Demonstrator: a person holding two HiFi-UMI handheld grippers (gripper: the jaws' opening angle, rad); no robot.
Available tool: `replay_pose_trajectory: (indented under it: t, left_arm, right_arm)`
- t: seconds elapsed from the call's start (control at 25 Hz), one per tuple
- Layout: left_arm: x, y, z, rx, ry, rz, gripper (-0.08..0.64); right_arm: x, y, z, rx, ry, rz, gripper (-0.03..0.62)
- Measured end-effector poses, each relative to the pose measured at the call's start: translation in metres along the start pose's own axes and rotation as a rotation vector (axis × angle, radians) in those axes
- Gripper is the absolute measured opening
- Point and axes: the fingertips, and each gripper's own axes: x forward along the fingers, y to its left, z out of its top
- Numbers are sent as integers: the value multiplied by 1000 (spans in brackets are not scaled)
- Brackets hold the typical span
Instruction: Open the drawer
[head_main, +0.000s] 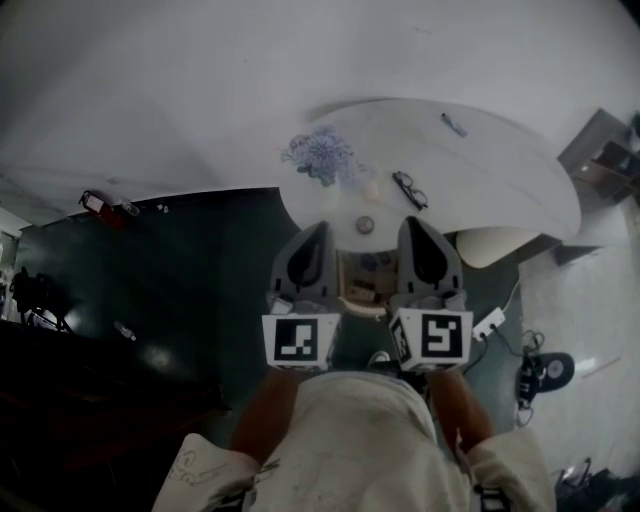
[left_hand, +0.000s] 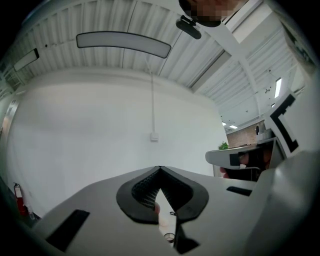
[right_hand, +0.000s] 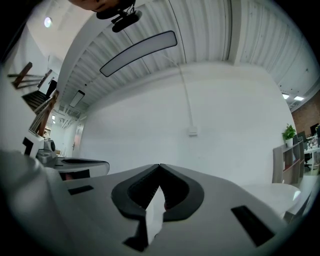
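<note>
Left gripper (head_main: 318, 232): jaws closed, tips meeting at the apex in its own view (left_hand: 160, 169), nothing between them. Right gripper (head_main: 415, 225): same, jaws together (right_hand: 160, 166) and empty. Both are held level and side by side with a gap between them, pointing at the white wall (left_hand: 100, 130). Each one shows at the edge of the other's view. Marker cubes face the head camera.

Drawer (head_main: 365, 283): under the near edge of the white table (head_main: 500, 170), seen in the gap between the two grippers. It looks pulled out with small stuff inside, but it's dim and mostly covered, so not sure.

On the table:
- bluish-purple bunch (head_main: 322, 152), probably flowers, toward the far left edge
- spectacles (head_main: 409, 189) mid-table, just ahead of the right gripper's tip
- small round object (head_main: 365, 224) by the near edge, between the two gripper tips
- pen-like item (head_main: 453, 124) near the far edge

Further out:
- wall box (left_hand: 154, 136) on the white wall, with a thin conduit running up to the ceiling
- white power strip (head_main: 488, 323) on the floor right of the right gripper, with cables near it
- black round device (head_main: 550, 370) beyond the cables
- red item (head_main: 93, 202) at the far left, by the edge of the dark floor
</note>
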Motion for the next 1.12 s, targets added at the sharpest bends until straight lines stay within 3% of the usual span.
replay_pose_trajectory:
  t: [0.48,0.72,1.12]
  left_arm:
    - [0,4,10,26,-20,39,2]
    - [-3,11,7,-4,-17,52,2]
    - [-4,13,7,17,-21,45,2]
  right_arm:
    - [5,12,5,-89,-45,27,6]
    - [9,17,2,-95,-39,42,6]
    - [8,13,2,-103,-29,36,6]
